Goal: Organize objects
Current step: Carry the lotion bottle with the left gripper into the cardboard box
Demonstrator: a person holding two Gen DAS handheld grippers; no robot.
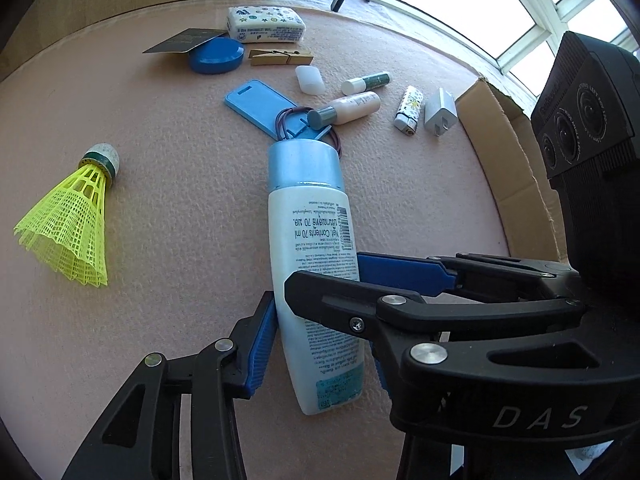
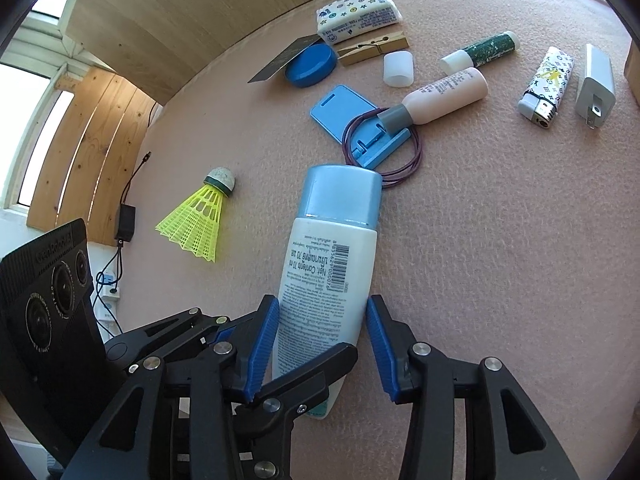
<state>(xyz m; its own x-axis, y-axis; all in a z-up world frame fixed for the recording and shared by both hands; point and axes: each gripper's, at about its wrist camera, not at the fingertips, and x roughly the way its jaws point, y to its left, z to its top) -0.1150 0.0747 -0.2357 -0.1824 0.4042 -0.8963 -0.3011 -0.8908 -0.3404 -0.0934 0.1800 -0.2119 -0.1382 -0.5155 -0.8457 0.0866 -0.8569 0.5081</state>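
A white lotion bottle [image 1: 310, 240] with a light blue cap lies on the pink felt table [image 1: 180, 200]; it also shows in the right wrist view [image 2: 324, 280]. Both grippers straddle its lower end. My left gripper [image 1: 320, 340] has its blue pads against both sides of the bottle. My right gripper [image 2: 322, 344] has its left pad touching the bottle and its right pad a small gap away. In the left wrist view the right gripper [image 1: 360, 280] crosses in from the right over the bottle.
A yellow shuttlecock [image 1: 76, 220] lies to the left. Beyond the bottle lie a blue card holder [image 1: 264, 106], purple hair tie, pink bottle [image 1: 352, 108], lip balm, lighter [image 1: 408, 112], charger [image 1: 440, 114], clothespins, blue lid, tissue pack [image 1: 266, 24]. A cardboard box [image 1: 516, 168] stands right.
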